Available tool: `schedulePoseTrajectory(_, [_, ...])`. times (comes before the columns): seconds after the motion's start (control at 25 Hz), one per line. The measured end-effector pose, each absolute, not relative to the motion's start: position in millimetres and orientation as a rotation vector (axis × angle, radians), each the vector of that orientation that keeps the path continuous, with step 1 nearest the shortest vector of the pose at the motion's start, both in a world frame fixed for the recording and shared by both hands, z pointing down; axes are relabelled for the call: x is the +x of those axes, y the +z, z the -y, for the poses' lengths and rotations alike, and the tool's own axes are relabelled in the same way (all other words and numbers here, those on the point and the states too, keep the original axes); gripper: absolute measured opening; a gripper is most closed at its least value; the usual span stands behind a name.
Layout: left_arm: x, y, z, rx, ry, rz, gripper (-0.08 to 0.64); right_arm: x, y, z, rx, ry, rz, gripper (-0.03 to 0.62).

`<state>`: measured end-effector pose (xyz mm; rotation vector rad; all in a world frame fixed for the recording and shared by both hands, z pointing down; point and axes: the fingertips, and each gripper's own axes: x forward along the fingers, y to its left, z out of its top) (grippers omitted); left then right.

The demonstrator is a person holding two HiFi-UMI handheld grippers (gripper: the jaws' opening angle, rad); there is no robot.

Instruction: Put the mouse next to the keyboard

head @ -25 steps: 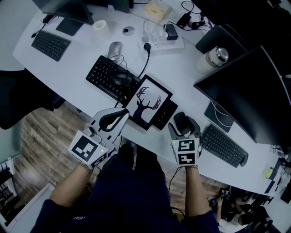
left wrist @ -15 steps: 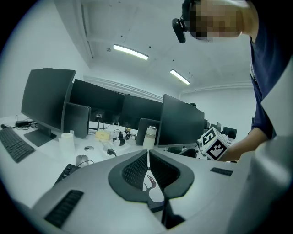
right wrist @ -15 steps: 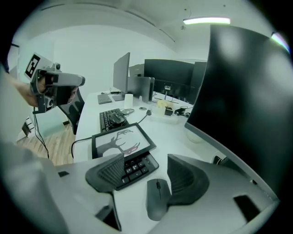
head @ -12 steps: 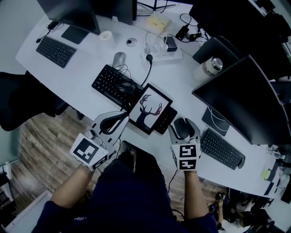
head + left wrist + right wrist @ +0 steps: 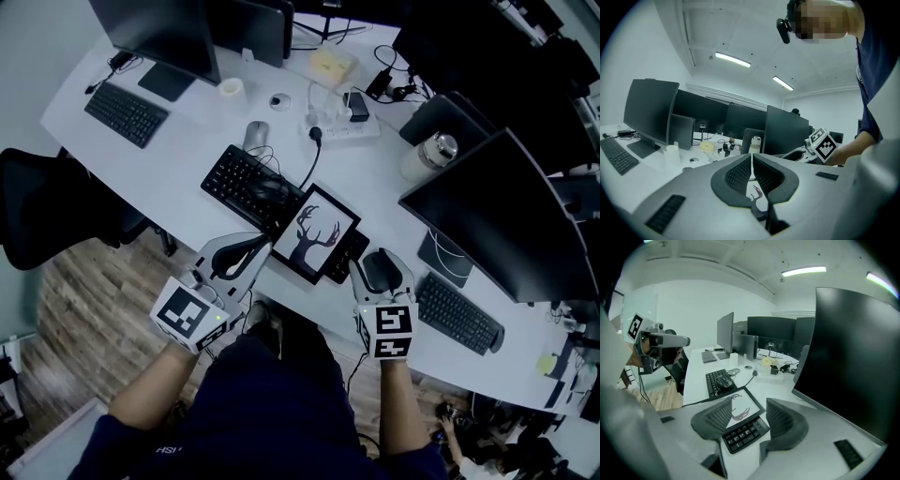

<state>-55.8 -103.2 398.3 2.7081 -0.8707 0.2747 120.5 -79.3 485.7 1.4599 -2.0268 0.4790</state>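
The left gripper (image 5: 752, 161) hovers at the near edge of the white desk (image 5: 169, 183), its jaws pressed together on nothing. The right gripper (image 5: 750, 412) has its jaws spread but closing, with nothing between them. Just beyond them lie a deer picture (image 5: 740, 408) and a small keypad (image 5: 744, 434). The black mouse (image 5: 724, 380) sits on top of the black keyboard (image 5: 711, 385), well apart from both grippers.

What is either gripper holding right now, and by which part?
Nothing is held. The left gripper has its jaws together with nothing in them. The right gripper has its jaws apart and closing, with nothing between them.
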Motion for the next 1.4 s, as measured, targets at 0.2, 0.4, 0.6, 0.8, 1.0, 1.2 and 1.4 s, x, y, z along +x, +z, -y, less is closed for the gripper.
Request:
schedulePoseTrajectory(0.2, [-61.4,391.9,103.3,2.715,0.262,0.877,0.040,111.4,470.2,82.3,1.472,0.461,2.056,0.210])
schedulePoseTrajectory(0.4, [-64.4,385.1,102.9,2.728,0.249,0.877,0.040,101.3,450.1,86.1,1.491,0.440,2.101,0.181])
schedulePoseTrajectory(0.6, [-68.1,377.8,102.9,2.740,0.238,0.882,0.040,92.5,433.3,86.2,1.505,0.426,2.141,0.142])
schedulePoseTrajectory(0.8, [-69.3,372.9,102.0,2.751,0.226,0.882,0.040,87.6,420.1,85.2,1.525,0.420,2.170,0.110])
schedulePoseTrajectory(1.0, [-68.3,368.0,98.1,2.759,0.217,0.882,0.040,84.4,406.0,83.7,1.538,0.402,2.202,0.092])
schedulePoseTrajectory(1.2, [-68.9,362.0,95.4,2.769,0.208,0.889,0.040,80.5,393.0,82.8,1.548,0.381,2.234,0.073])
schedulePoseTrajectory(1.4, [-70.1,358.7,92.7,2.771,0.204,0.897,0.040,78.4,378.4,81.0,1.568,0.359,2.269,0.049])
